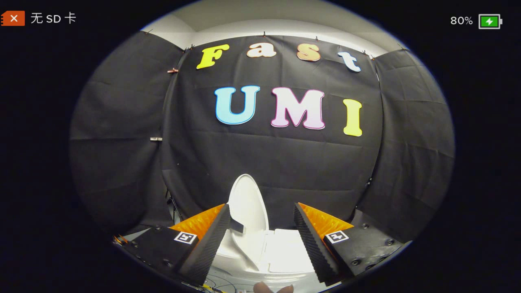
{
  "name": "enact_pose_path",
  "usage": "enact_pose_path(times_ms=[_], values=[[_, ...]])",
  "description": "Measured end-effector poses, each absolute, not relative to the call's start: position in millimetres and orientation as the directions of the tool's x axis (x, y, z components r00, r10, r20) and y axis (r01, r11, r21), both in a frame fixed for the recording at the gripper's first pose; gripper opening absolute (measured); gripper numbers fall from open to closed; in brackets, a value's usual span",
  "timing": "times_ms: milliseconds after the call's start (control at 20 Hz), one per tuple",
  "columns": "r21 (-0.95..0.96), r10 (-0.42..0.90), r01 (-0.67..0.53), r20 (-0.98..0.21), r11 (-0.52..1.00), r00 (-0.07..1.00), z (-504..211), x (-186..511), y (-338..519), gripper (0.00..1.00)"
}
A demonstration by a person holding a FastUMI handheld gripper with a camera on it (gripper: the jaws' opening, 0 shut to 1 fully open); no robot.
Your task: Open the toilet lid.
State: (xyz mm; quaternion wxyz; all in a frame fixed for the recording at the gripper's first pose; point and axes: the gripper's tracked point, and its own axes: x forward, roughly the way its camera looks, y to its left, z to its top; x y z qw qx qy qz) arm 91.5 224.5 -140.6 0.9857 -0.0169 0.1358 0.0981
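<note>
Black cloth (285, 162) hangs as the booth's wall far beyond the gripper, in three panels that wrap round to either side of it. Above the cloth a pale wall (285, 24) shows.

The toilet (281, 252) sits low between the fingers and just ahead of them, white and small. Its lid (247, 203) is raised: an oval shell that stands nearly upright, tilted a little, its top reaching above the fingertips and set against the cloth. It rises beside the left finger, closer to that one than to the right. Whether the left fingertip touches its edge cannot be told; a short dark strip lies across the lid's lower part right at that tip. Beneath and to the right of the lid lies a flat white surface, which seems to be the tank top or the seat; which of the two cannot be told. The bowl's inside is hidden, so nothing can be said of what it holds.

The gripper (262, 211) is spread wide, its two ridged fingers (211, 240) well apart with the toilet in the gap between them, and neither pad presses on anything that can be made out. Each finger carries a square black-and-white marker (185, 237) on its base.

Below the fingers, thin wires (222, 283) lie on a pale floor, and nearest the camera a bit of a person's hand (272, 288) peeps in.
</note>
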Motion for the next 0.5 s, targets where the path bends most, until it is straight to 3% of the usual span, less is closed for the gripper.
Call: enact_pose_path(times_ms=[500], values=[[-0.007,0.112,-0.115,-0.194,0.993,0.975,-84,63,124,0.99]])
